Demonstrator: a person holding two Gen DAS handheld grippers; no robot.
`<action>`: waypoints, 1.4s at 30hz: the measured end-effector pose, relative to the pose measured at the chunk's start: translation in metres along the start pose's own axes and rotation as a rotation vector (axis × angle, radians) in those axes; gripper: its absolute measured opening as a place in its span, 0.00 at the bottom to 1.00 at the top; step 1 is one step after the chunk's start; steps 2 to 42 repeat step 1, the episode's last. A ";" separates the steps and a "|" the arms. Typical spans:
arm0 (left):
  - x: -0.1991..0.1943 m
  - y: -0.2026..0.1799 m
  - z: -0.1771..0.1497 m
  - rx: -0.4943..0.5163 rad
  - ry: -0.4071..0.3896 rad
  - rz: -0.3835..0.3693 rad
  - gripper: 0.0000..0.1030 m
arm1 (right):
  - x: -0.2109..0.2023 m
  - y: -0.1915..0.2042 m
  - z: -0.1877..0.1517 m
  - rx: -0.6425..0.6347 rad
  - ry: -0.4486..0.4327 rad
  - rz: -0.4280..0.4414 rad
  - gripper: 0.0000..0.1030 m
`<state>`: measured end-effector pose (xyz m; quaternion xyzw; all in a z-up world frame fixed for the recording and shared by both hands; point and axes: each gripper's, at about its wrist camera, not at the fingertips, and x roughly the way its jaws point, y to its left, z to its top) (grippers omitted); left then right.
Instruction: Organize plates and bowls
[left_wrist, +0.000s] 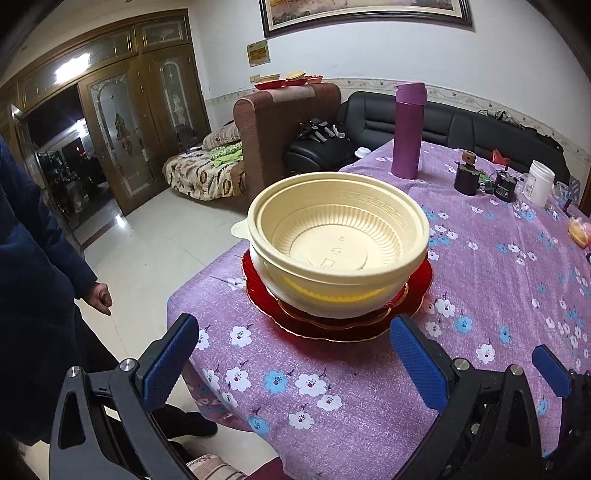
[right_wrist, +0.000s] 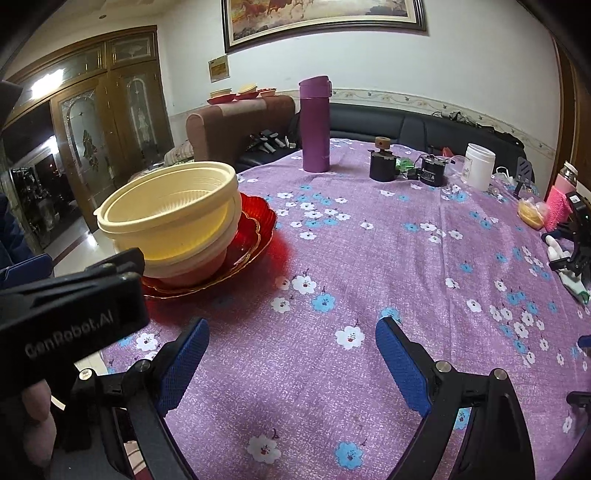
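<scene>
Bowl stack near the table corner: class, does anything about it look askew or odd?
Yes. The cream bowls are nested unevenly on the red plates, the top one tilted and offset. The stack stands close to the table's edge.

Bowls (left_wrist: 338, 236) nested, standing on stacked plates (left_wrist: 417, 291) near left corner of tabletop (right_wrist: 369, 277). Flask (right_wrist: 314, 123) near far edge. Two small jars (right_wrist: 384, 166) and tub (right_wrist: 479, 166) right of flask, along far edge.
</scene>
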<state>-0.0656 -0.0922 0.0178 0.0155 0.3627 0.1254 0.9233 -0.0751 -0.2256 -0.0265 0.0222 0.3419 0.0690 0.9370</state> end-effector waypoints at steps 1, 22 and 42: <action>0.001 0.000 0.000 -0.001 0.002 0.000 1.00 | 0.001 0.001 0.000 0.000 0.002 0.002 0.92; 0.001 0.000 0.000 -0.001 0.002 0.000 1.00 | 0.001 0.001 0.000 0.000 0.002 0.002 0.92; 0.001 0.000 0.000 -0.001 0.002 0.000 1.00 | 0.001 0.001 0.000 0.000 0.002 0.002 0.92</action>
